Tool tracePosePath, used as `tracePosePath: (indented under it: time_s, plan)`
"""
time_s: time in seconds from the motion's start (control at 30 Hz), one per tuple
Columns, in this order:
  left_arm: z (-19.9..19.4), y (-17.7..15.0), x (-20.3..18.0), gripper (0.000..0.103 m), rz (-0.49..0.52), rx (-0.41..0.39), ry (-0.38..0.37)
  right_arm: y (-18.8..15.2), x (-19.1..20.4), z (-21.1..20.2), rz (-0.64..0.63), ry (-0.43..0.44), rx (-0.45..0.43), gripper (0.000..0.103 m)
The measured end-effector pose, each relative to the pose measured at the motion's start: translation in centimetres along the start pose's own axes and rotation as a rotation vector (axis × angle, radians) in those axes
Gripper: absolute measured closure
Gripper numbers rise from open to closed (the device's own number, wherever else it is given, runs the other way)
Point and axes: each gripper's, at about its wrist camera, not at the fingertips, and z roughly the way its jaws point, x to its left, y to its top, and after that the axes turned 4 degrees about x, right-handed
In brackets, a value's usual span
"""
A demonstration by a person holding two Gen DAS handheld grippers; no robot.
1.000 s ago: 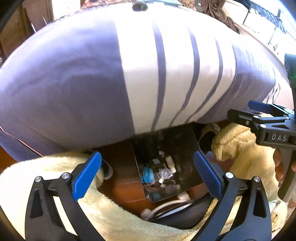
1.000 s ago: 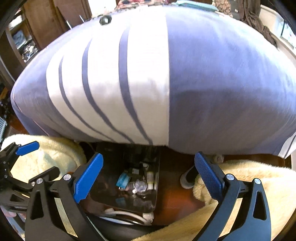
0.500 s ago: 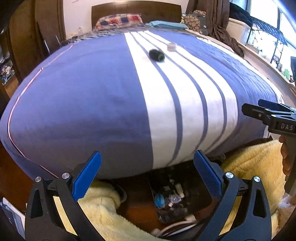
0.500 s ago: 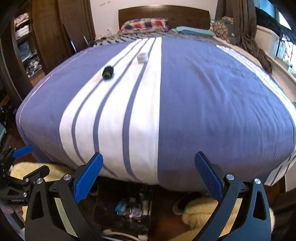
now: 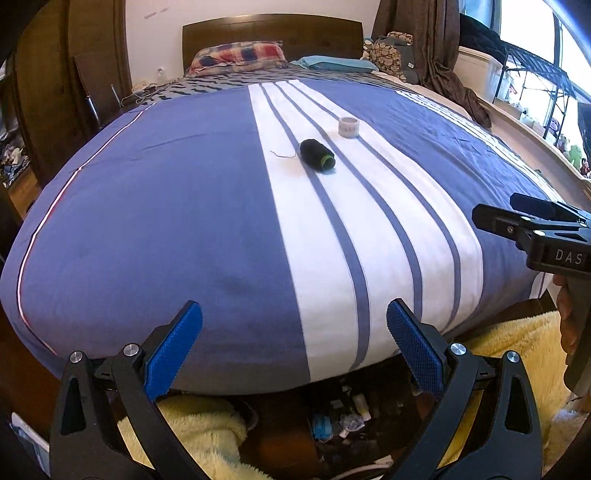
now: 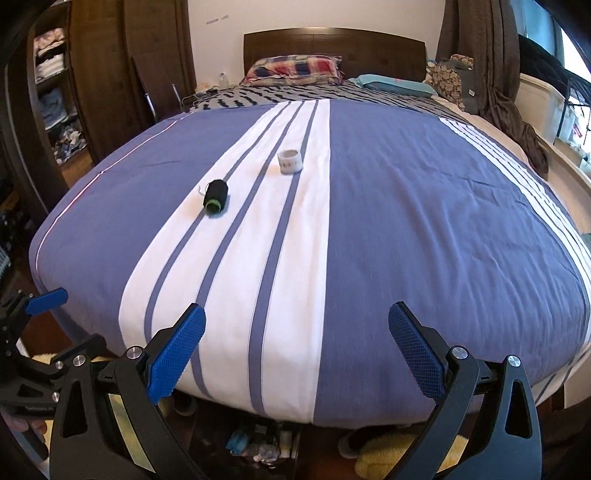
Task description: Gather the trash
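Both tools have risen from the foot of the bed, so the bed top now fills each view. The spool (image 5: 317, 155) and tape roll (image 5: 348, 127), once tiny at 12 o'clock, sit nearer centre. The bin (image 5: 340, 421) has slid to 6 o'clock.

A spool of thread (image 5: 317, 155) lies on the bed (image 5: 184, 221), a roll of tape (image 5: 348, 127) just behind it to the right. Pillows (image 5: 238, 55) sit at the headboard (image 5: 271, 31). A tray of trash (image 5: 340, 417) rests on the floor below the bed's foot.
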Motion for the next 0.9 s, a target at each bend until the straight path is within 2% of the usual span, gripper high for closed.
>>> tracePosePath:
  time_s: [0.3, 0.57, 0.77, 0.9]
  plan:
    - [3.6, 2.9, 0.1, 0.008, -0.014, 0.025, -0.014, 1.9, -1.6, 2.9, 0.043, -0.013, 0.025, 0.004]
    - [7.0, 7.5, -0.6, 0.01, -0.013, 0.01, -0.039, 4.0, -3.8, 5.5, 0.09, -0.029, 0.03, 0.004]
    - [9.8, 11.0, -1.2, 0.019, -0.012, 0.014, -0.049, 6.5, -5.3, 7.4, 0.116, -0.064, 0.021, 0.004]
    - [11.4, 12.6, -1.7, 0.029, -0.012, 0.026, -0.054, 8.1, -5.7, 8.4, 0.119, -0.073, 0.015, 0.004]
